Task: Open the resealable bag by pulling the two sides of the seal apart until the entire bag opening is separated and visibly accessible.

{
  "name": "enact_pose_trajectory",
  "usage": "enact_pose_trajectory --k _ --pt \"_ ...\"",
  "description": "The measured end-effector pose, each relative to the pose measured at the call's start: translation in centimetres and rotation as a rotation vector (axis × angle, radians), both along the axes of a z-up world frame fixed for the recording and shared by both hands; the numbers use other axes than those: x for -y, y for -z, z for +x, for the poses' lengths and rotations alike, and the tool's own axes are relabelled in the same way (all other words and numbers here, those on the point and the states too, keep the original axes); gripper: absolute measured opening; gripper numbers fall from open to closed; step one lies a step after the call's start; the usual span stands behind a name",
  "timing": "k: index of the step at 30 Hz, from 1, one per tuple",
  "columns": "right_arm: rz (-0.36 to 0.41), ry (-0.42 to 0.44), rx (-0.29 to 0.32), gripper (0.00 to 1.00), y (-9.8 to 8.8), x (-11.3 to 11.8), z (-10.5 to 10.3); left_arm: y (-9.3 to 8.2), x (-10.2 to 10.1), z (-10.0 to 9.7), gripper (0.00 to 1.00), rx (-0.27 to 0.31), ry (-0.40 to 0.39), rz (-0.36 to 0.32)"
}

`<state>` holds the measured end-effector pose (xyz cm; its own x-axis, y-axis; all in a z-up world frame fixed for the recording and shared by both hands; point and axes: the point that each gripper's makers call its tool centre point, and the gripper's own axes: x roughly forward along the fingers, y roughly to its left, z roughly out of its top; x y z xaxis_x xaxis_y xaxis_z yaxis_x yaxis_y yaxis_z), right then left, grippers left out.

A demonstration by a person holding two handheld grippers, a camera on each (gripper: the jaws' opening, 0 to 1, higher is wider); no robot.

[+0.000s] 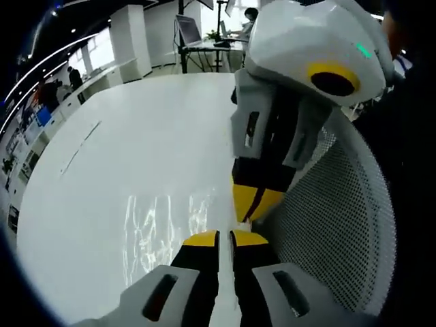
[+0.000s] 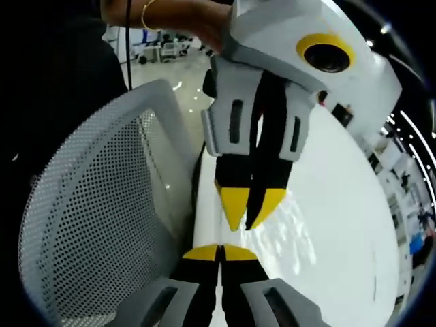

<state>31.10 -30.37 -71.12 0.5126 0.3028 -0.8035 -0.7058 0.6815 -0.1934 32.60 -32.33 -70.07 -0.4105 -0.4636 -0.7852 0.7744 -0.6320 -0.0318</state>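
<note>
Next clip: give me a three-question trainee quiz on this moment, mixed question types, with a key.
1. True or false: the left gripper and the right gripper both have their jaws closed.
2. Multiple choice: the clear resealable bag lies on (A) a white table, (B) the white mesh chair, (C) the floor.
3. Fill in: beside the table edge stands a white ____ chair.

Key:
1. True; each pair of yellow-tipped jaws is pressed together, apparently on the bag's edge.
2. A
3. mesh
</note>
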Motion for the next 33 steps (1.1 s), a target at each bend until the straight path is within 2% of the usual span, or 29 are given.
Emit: enact_pose_trajectory --k 4,13,18,25,32,33 --pt "-0.014 -0.013 -0.005 0.00 0.1 -0.1 -0.1 0.5 -0.7 -0.3 0.02 -0.031 -0.008 0.045" --pt "-0.015 -0.024 -0.004 0.00 0.2 -0.4 0.1 1.3 -1.3 0.0 0.00 -0.035 -0.055 0.101" --pt "-0.011 -0.006 0.000 0.00 0.0 -0.3 0.2 0.7 -0.4 1.0 0.00 -0.025 -0.137 0.050" --pt "-0.008 0.021 0.005 0.00 0.0 0.0 0.2 -0.7 1.4 2.8 0.00 -0.024 -0.261 -0.061" --pt "-0.003 0.041 0.015 0.00 -0.2 0.2 0.5 -1.9 2.3 3.5 0.00 -0.020 -0.293 -0.126" --pt "-0.003 0.046 0.020 0.00 -0.3 0.3 0.5 -2.5 2.6 4.0 0.00 -0.011 -0.314 -0.158"
